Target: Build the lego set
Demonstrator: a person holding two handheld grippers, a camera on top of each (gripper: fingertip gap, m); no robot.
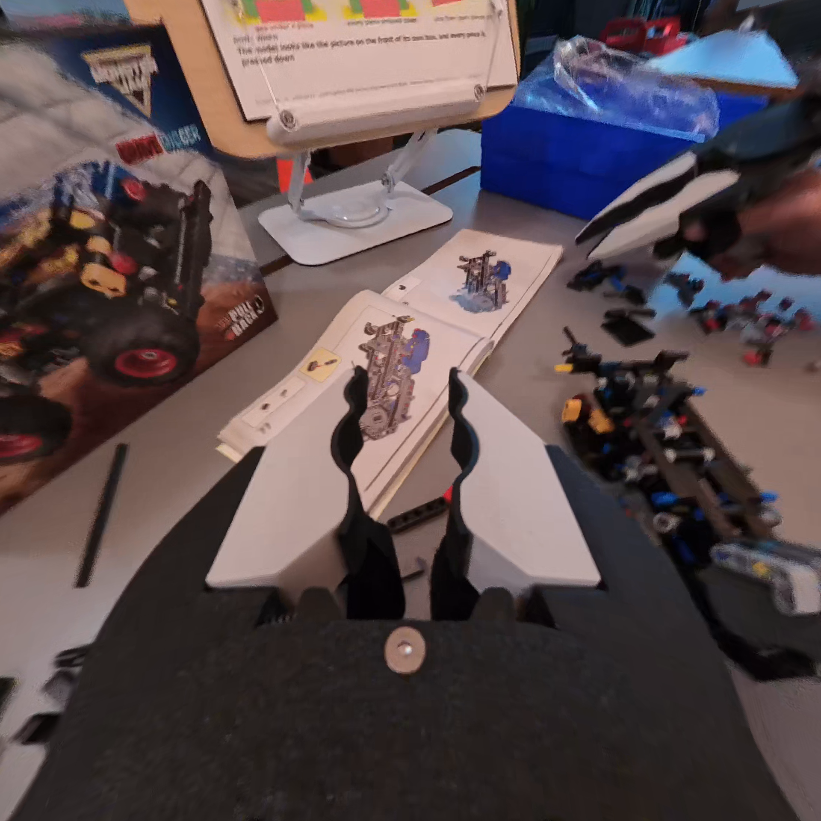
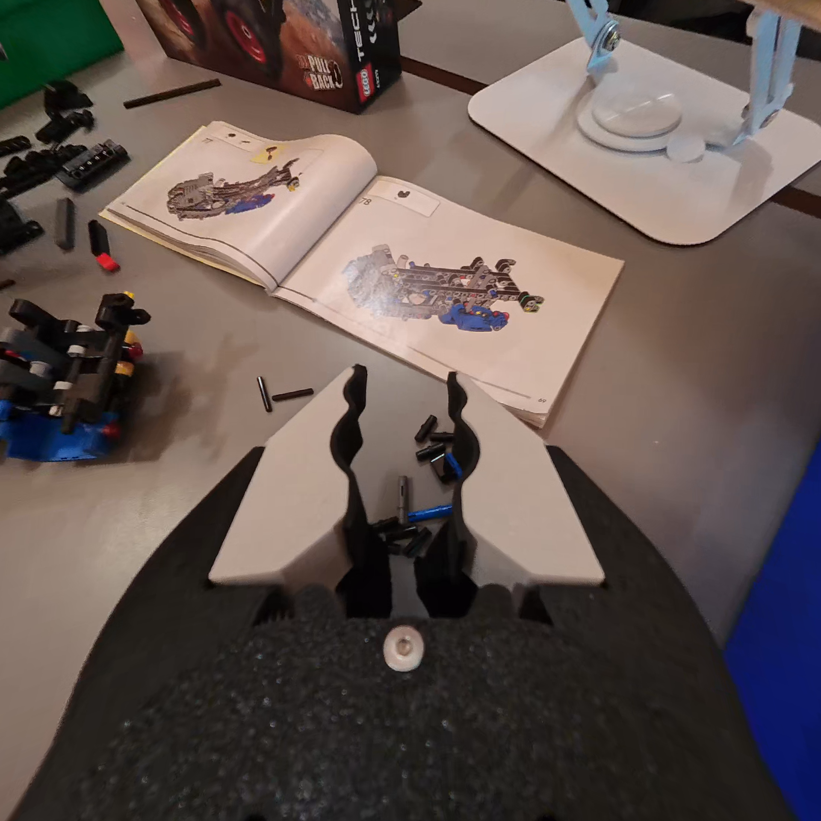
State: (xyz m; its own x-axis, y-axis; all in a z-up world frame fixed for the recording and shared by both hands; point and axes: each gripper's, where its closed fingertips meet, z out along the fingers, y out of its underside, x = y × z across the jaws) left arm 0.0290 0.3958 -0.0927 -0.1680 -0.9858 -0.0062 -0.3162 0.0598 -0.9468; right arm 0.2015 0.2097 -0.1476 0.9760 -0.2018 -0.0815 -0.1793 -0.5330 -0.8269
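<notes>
My left gripper [image 1: 404, 377] is open and empty, held above the open instruction booklet [image 1: 400, 364] on the grey table. The partly built black, grey and blue model [image 1: 657, 444] lies to its right. My right gripper [image 2: 406, 377] is open and empty, low over loose black pins [image 2: 431, 444], a grey pin [image 2: 402, 493] and a blue pin [image 2: 428, 513] on the table. The booklet [image 2: 444, 288] lies just beyond it and the model [image 2: 71, 377] to its left. The right gripper also shows in the left wrist view [image 1: 591, 244], held by a hand.
The set's box [image 1: 111, 288] stands at the left. A white stand [image 1: 355, 222] holding a sheet is behind the booklet. A blue bin [image 1: 577, 164] with a plastic bag sits at the back right. Loose black parts [image 2: 44, 155], a long black axle [image 2: 171, 93] and small pieces [image 1: 755, 320] lie around. My hands' fingertips stand some 25 cm from each other. From my right tips it is roughly 6 cm to the grey pin [image 2: 402, 493]; from my left, 30 cm. It turns up in the left wrist view [image 1: 614, 297] as well.
</notes>
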